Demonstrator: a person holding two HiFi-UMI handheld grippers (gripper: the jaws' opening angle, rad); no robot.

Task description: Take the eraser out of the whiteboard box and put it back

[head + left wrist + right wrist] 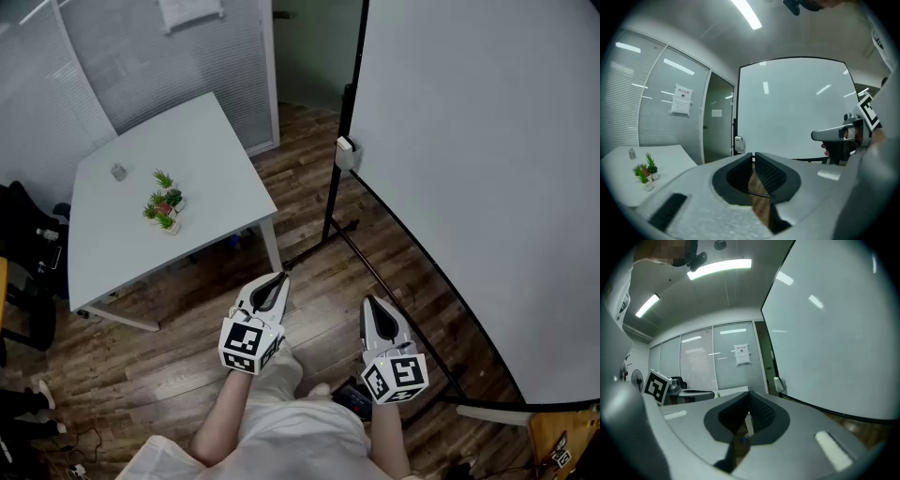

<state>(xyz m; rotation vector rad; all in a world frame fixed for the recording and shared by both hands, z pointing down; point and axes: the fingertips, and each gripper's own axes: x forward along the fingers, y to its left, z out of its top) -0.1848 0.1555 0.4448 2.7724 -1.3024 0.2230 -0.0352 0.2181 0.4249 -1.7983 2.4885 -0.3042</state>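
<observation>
Dark wooden plank floor (323, 309) is seen beneath the left hand-held gripper (280, 277) and the right hand-held gripper (368, 302), both held level with jaws pressed together on nothing. Farther off, the small white whiteboard box (346, 152) is fixed to the left edge of the black-framed whiteboard (487, 169); the eraser cannot be distinguished there. Beyond, small green potted plants (163, 202) are set on the white worktop (206, 159).

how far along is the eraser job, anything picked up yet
Done: nothing visible; the small white whiteboard box sits on the whiteboard's left edge with no gripper at it, its contents too small to make out. In hand: nothing; left gripper and right gripper are both shut and empty, held short of the box. Left: seemingly everything: reach the box, take the eraser out, put it back.
</observation>
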